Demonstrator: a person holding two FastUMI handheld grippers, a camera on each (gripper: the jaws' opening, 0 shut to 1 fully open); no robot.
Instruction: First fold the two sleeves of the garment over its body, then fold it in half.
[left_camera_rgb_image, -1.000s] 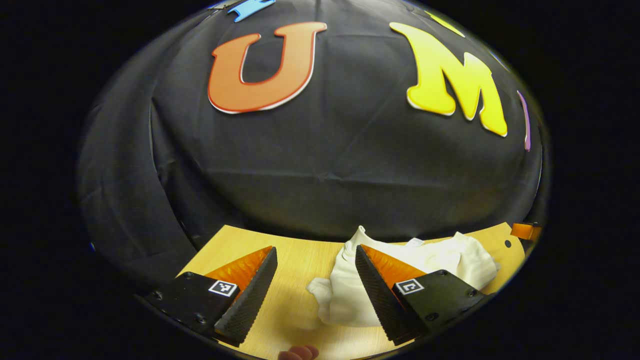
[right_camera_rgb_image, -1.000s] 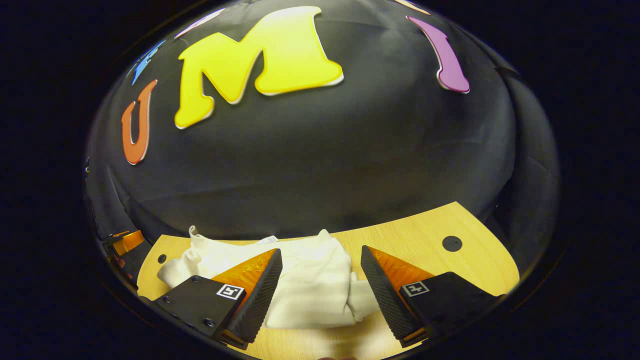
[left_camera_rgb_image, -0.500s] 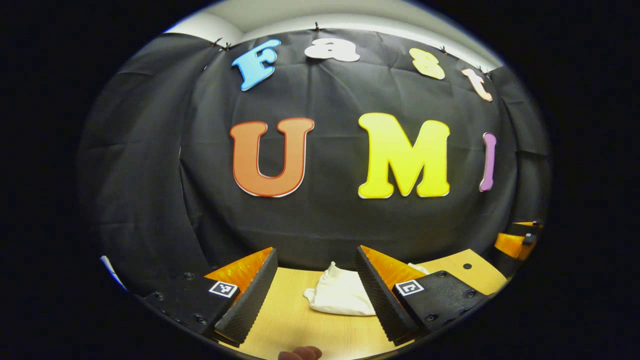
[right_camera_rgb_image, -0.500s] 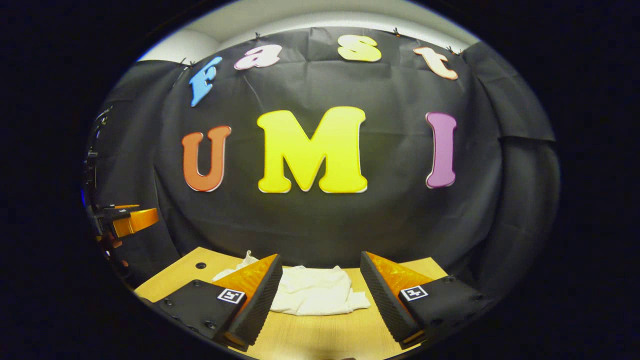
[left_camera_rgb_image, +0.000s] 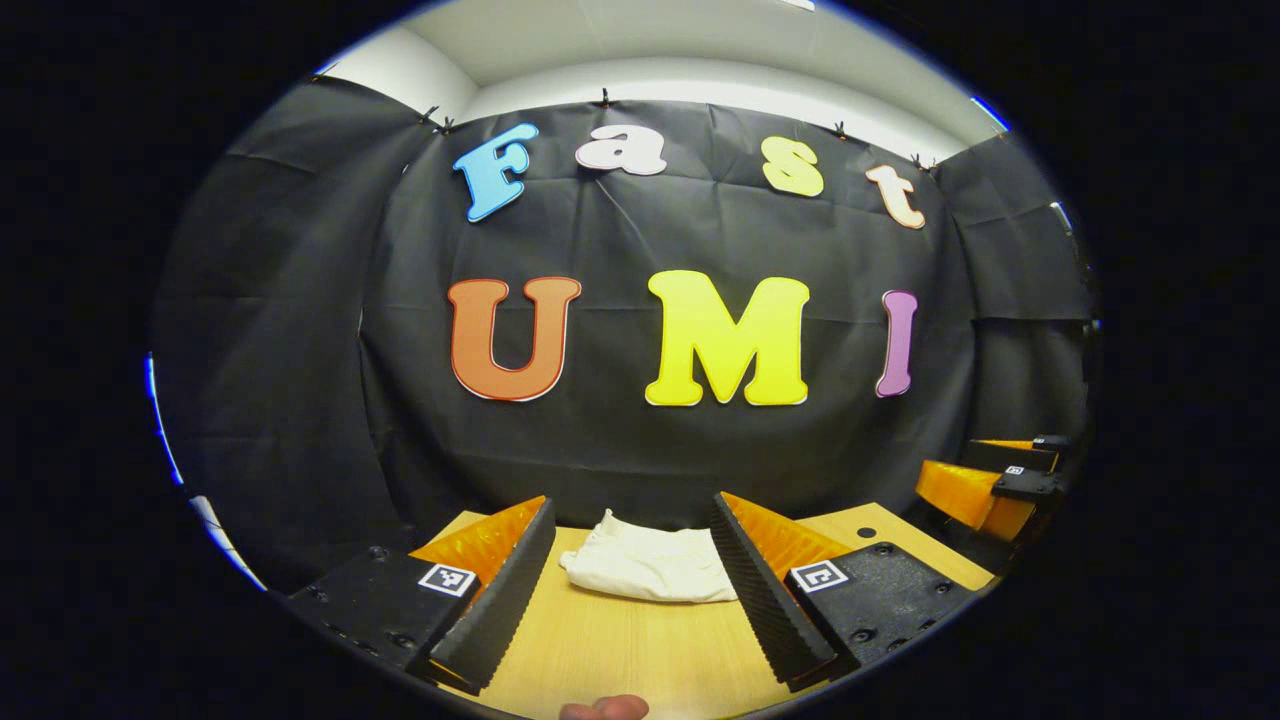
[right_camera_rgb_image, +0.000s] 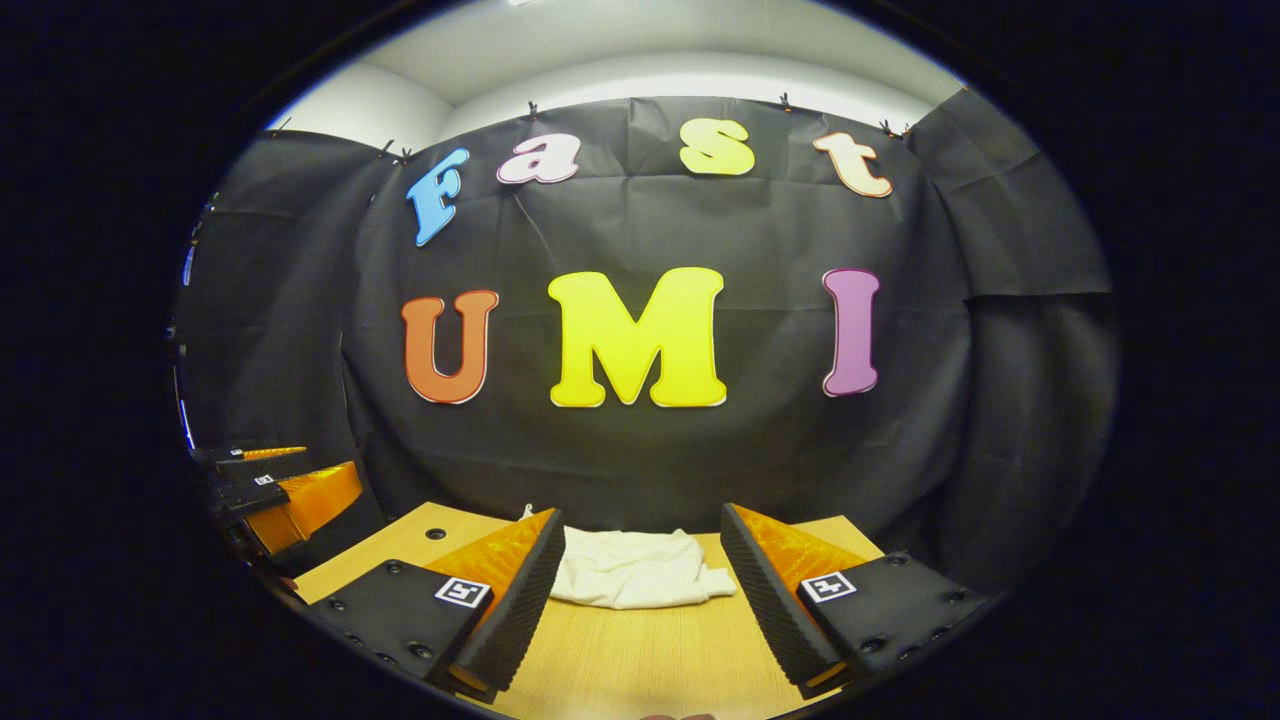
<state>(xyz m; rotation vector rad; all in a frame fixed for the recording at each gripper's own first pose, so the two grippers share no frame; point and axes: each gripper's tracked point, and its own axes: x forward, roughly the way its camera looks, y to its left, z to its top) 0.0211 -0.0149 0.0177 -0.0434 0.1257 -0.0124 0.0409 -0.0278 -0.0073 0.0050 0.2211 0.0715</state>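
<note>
A: Where the wooden table (left_camera_rgb_image: 640, 660) runs across the bottom of both views, what lies on it?

B: A white garment (left_camera_rgb_image: 650, 567), folded into a low, soft bundle with rumpled edges, at the table's far side near the black cloth wall (left_camera_rgb_image: 300, 400). In the right gripper view it sits low in the centre (right_camera_rgb_image: 630, 570), a small lump of cloth sticking out at its right end.

A: And against the tongs?

B: The left gripper (left_camera_rgb_image: 632, 590) has its jaws wide apart, holding nothing; the garment lies beyond and between them, apart from both. The right gripper (right_camera_rgb_image: 642, 598) is likewise spread and empty, the garment framed between its fingers, farther off.

A: Textures?

B: The table is pale wood grain with a small round hole (right_camera_rgb_image: 435, 534). The inner faces of the fingers (left_camera_rgb_image: 500, 600) are ridged and taper like wedges.
</note>
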